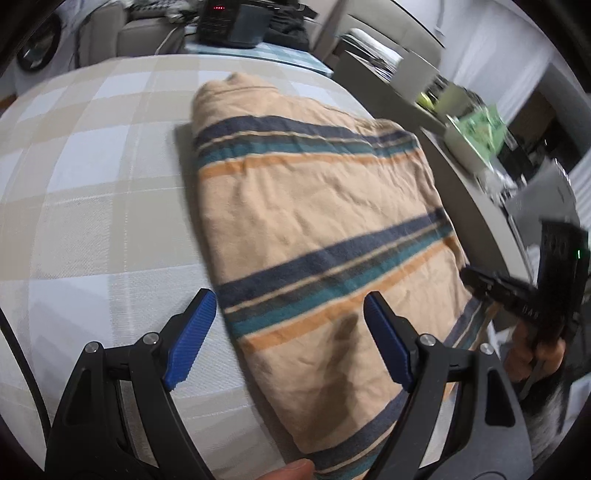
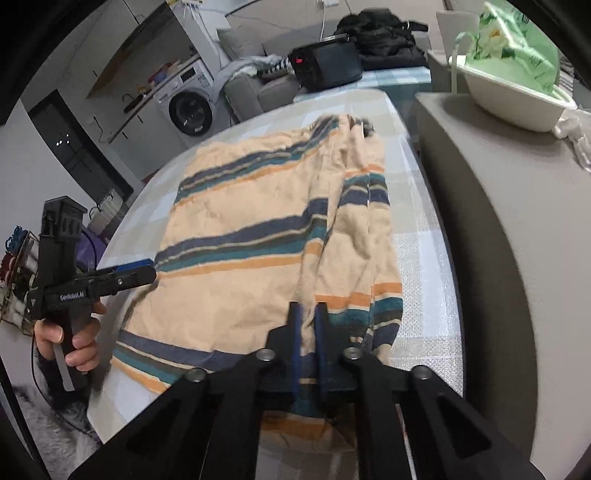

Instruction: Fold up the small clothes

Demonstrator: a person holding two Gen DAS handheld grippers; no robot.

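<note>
Peach garment [image 2: 251, 236] is laid flat on the worktop [image 1: 92, 177], ahead of and between both tools. Fabric is soft knit, lightly creased, banded with navy, teal and orange stripes; right-hand part is seen folded over into a narrower layered strip [image 2: 365, 229] with bunched edges at the far end.

Worktop is covered by a woven cloth in pale beige/white check (coarse weave visible near the tools).

Right tool [image 2: 307, 314]: blue ribbed pads are pressed together, with a ridge of the garment's near edge pinched between them.

Left tool [image 1: 290, 336]: pads are spread wide, held above the garment's near left corner; nothing is gripped. In the right wrist view it is seen at the garment's left edge [image 2: 136, 273], held by a hand [image 2: 74, 339].

Surroundings: grey rounded ledge [image 2: 498, 221] just right of the right tool, carrying a white basin [image 2: 517, 107] with a green printed bag [image 2: 517, 48]. Black box with red display [image 2: 325, 64] and dark clothing [image 2: 380, 33] are beyond the worktop's far end. Washing machine [image 2: 190, 107] is far left. Garment itself is unobstructed.
</note>
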